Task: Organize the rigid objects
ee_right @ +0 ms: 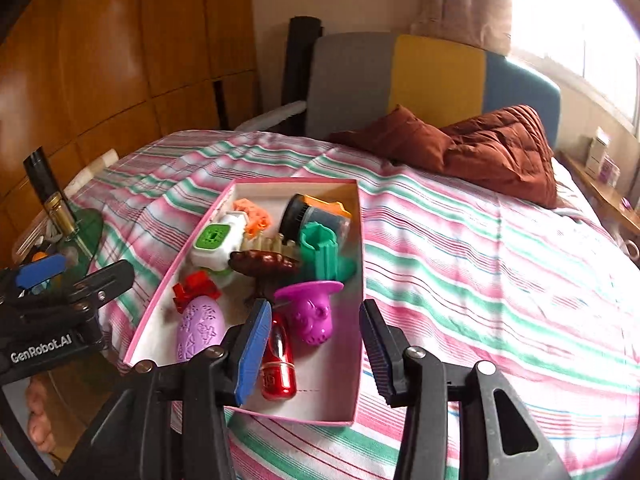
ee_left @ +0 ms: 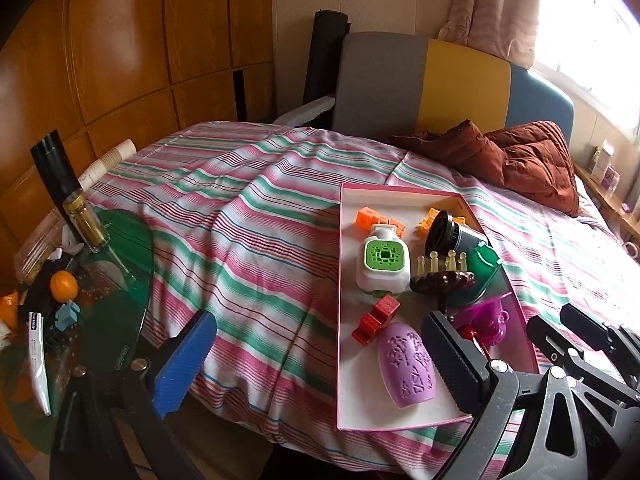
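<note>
left gripper [ee_left: 320,364]: jaws spread wide, nothing between the pads; hangs over the near left edge of the pink box, blue pad over the bedsheet, black pad over the box.
right gripper [ee_right: 316,344]: jaws partly apart, nothing gripped; hangs over the near end of the box, apart from the toys.
pink box [ee_right: 352,364]: shallow, open-topped, lies on the striped bedsheet [ee_right: 500,280] near the bed's near left corner.
red capsule [ee_right: 278,368]: shiny, lies loose on the box floor at the near end, just beside the right gripper's blue pad.
magenta toy [ee_right: 310,312]: in the box, just beyond the capsule.
lilac egg shape [ee_left: 406,366]: near left part of the box, on its side.
red block [ee_left: 376,318]: just beyond the egg.
white-green gadget [ee_left: 384,260]: mid box, left side.
brown comb stand [ee_left: 442,280]: mid box, pale pegs behind it.
green piece [ee_right: 326,256]: right side, beside the stand.
dark cylinder [ee_left: 444,232]: far right, orange blocks [ee_left: 380,220] at far left.
brown jacket [ee_right: 480,152]: far side of the bed.
</note>
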{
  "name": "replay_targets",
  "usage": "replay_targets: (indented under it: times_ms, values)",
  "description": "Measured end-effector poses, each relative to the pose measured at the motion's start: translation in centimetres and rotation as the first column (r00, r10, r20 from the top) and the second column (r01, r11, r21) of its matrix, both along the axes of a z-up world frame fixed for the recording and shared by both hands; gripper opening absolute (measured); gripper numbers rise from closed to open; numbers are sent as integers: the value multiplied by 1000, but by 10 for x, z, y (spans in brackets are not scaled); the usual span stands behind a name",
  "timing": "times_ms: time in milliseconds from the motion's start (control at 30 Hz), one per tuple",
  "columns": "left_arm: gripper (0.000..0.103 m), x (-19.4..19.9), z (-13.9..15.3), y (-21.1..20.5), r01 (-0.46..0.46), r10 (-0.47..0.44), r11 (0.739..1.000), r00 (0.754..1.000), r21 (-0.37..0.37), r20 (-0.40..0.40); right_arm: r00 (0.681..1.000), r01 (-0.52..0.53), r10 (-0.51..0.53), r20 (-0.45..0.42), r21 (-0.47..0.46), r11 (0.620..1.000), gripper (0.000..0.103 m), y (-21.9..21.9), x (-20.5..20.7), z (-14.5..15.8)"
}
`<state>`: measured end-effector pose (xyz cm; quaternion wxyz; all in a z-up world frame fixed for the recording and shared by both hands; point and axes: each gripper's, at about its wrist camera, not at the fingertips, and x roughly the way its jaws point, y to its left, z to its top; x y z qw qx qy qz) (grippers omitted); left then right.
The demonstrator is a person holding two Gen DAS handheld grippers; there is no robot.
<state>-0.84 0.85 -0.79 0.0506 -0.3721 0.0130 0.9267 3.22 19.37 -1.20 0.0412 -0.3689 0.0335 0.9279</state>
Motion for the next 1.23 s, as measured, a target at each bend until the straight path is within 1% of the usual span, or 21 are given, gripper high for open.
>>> replay_targets:
  times_ms: [133,200,300,433,600,967,1100,1167,1233]
  values:
    - [103,10,5,2,2,-2,1000,1000,1,-29,999,34,-34,-10,3,999,46,5,6,1]
    - [103,12,6,4,8,-8,1000,1000,4,-22,998,58,-58,-18,19,998,46,6,8,2]
    - [103,15,8,6,14,-14,1000,1000,5,-23,997,71,-71,-30,12,997,46,8,10,4]
    - [103,19,10,7,17,-17,1000,999,5,-35,997,72,-72,-35,13,997,46,8,11,7]
    - [103,19,9,5,12,-11,1000,1000,17,-24,997,72,-71,-37,12,997,46,7,11,8]
    - [103,19,8,3,10,-10,1000,1000,6,-26,998,61,-60,-36,17,998,46,3,10,9]
    - [102,23,9,1,7,-6,1000,998,9,-66,998,54,-54,-36,17,998,46,1,9,8]
    - [101,23,8,1,9,-8,1000,998,3,-70,998,47,-47,-36,20,999,46,-1,9,7]
    - [101,21,8,1,15,-15,1000,998,14,-57,998,45,-44,-38,20,999,46,-2,8,7]
